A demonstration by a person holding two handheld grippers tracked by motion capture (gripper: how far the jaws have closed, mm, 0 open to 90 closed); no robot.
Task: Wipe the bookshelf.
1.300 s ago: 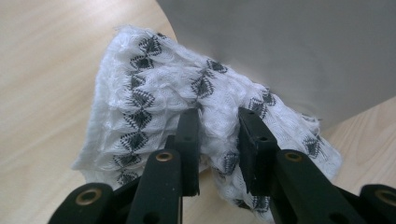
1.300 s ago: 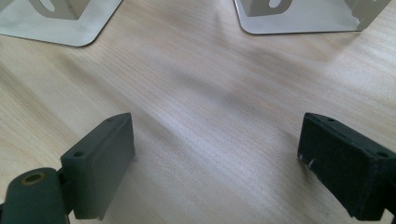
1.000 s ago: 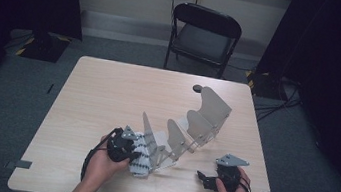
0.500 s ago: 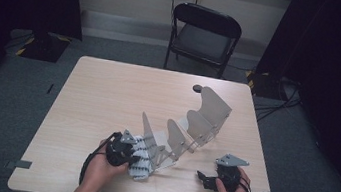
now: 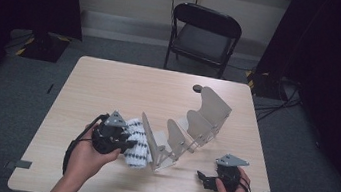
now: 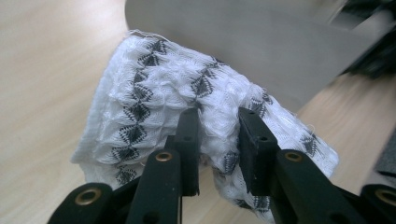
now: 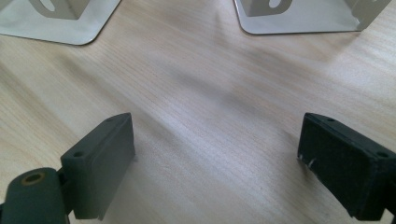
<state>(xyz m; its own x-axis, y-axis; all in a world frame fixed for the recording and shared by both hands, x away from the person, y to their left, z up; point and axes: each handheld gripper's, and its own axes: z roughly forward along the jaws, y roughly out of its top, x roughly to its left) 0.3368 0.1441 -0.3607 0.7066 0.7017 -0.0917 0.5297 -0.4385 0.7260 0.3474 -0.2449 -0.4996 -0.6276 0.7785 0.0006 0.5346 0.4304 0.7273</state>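
A folded white cloth [image 5: 138,142] with black diamond patterning is pinched in the left tool [image 5: 124,142], whose jaws are nearly closed on a bunched fold of the fabric [image 6: 219,135]. The cloth is held at about 7 o'clock on the bench [image 5: 109,87], just beside the nearest divider of the grey metal rack [image 5: 188,134]. The right tool [image 5: 205,177] rests at about 5 o'clock with its jaws wide apart and nothing between them, only bare wood [image 7: 210,116].

The step in hand is judged to be slotting the cloth into the rack. It would be done well if the cloth were raised clear of the divider's top edge before being carried across, the pinch kept firm so that the fold is not shed, and the rack steadied with the free tool if it tips.
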